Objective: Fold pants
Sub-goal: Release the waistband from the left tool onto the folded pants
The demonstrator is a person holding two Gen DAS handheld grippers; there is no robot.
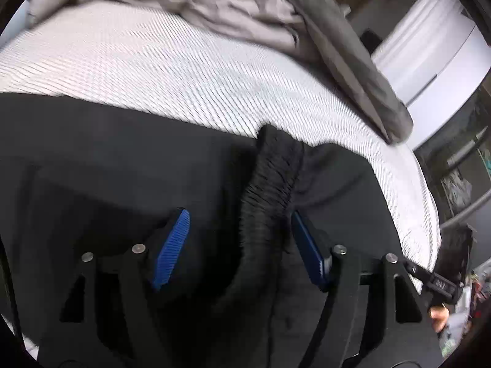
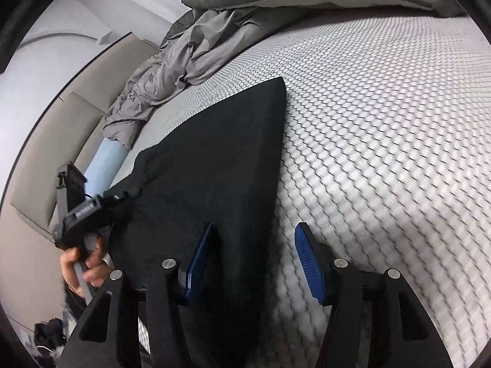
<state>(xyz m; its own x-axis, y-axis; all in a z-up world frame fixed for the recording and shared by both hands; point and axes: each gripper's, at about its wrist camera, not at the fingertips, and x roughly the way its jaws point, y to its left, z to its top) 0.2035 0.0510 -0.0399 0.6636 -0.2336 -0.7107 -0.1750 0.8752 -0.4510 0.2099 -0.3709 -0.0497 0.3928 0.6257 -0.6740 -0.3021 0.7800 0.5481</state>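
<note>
Black pants (image 1: 107, 159) lie spread on a white patterned mattress (image 1: 153, 67). Their ribbed elastic waistband (image 1: 270, 184) stands bunched up between the blue pads of my left gripper (image 1: 239, 214), whose jaws are open around it. In the right wrist view the pants (image 2: 221, 159) run away as a long dark panel. My right gripper (image 2: 253, 228) is open, straddling the pants' right edge, left pad on the cloth, right pad over the mattress (image 2: 383, 122). The left gripper (image 2: 83, 211) and the hand holding it show at the left.
A crumpled grey duvet (image 1: 230, 9) is heaped along the far side of the bed, also in the right wrist view (image 2: 190, 52). A beige headboard (image 2: 61, 141) and a light blue pillow (image 2: 104, 162) lie to the left. The bed's edge drops off at the right (image 1: 426, 214).
</note>
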